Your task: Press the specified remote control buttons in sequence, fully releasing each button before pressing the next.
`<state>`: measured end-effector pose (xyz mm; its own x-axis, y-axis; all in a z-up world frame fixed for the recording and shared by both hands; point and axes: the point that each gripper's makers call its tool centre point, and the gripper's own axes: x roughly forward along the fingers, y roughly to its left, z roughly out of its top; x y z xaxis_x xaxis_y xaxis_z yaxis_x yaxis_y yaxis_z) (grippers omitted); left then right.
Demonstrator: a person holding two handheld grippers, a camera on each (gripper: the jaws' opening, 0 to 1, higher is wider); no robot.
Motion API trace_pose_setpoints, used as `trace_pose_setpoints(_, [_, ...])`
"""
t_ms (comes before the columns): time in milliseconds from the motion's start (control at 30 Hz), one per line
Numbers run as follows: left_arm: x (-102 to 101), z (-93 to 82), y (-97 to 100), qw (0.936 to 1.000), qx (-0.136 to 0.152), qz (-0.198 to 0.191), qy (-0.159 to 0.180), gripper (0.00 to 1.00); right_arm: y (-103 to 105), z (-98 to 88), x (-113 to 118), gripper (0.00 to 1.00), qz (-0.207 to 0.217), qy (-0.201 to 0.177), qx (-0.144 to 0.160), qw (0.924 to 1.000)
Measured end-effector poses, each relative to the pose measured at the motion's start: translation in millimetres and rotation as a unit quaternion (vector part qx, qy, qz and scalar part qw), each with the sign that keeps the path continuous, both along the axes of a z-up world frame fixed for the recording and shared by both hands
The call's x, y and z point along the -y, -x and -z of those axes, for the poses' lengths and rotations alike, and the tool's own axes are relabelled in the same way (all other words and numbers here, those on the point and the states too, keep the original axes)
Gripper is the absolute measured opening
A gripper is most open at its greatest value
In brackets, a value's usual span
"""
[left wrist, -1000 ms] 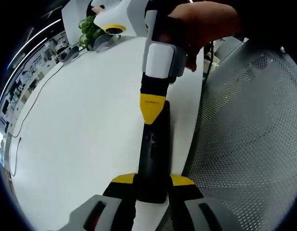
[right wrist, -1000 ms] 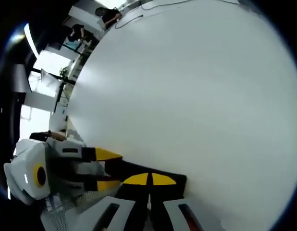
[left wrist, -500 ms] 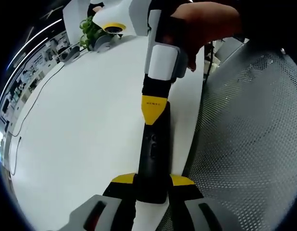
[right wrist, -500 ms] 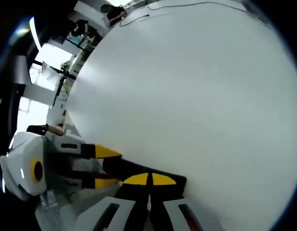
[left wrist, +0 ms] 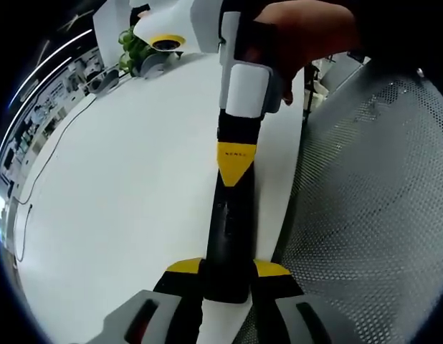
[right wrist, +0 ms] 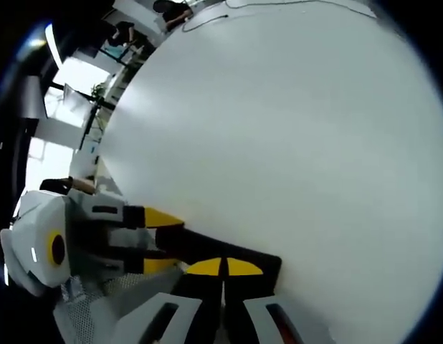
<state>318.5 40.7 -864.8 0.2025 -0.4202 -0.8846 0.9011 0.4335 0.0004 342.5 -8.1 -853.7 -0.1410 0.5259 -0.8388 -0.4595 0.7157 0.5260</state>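
Black remote control [left wrist: 229, 236] lay on the white bench [left wrist: 121, 186], its near end pinched by the left tool [left wrist: 227, 269]. Right tool [left wrist: 234, 161], jaws pressed together, touched the remote's far end.

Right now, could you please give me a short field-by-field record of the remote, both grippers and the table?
remote: black, long, lying on the white table near its edge
left gripper: jaws shut on the remote's near end
right gripper: jaws together, yellow tips down on the remote's far part, held by a hand
beside table: perforated metal surface
far end of table: green plant, thin cable
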Motion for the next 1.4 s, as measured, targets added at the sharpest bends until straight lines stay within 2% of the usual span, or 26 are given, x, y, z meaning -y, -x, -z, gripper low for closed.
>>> trace_pose_setpoints(667, [0.3,-0.3,0.0,1.0,-0.001,0.0,0.0,0.25,6.0,0.8,-2.0,0.0,-0.006,-0.004,-0.015,0.9999])
trace_pose_setpoints(867, [0.3,-0.4,0.0,1.0,-0.001,0.002,-0.001,0.25,7.3,0.7,-3.6,0.0,-0.031,0.004,0.004,0.9995])
trace_pose_setpoints(1167, [0.6,-0.2,-0.4,1.0,-0.002,0.003,-0.001,0.25,5.5,1.9,-2.1,0.0,-0.019,-0.002,-0.007,0.9998])
trace_pose_setpoints(1400, [0.9,0.0,-0.6,1.0,-0.001,0.003,-0.001,0.25,6.5,1.6,-2.5,0.0,-0.036,0.002,0.011,0.9993])
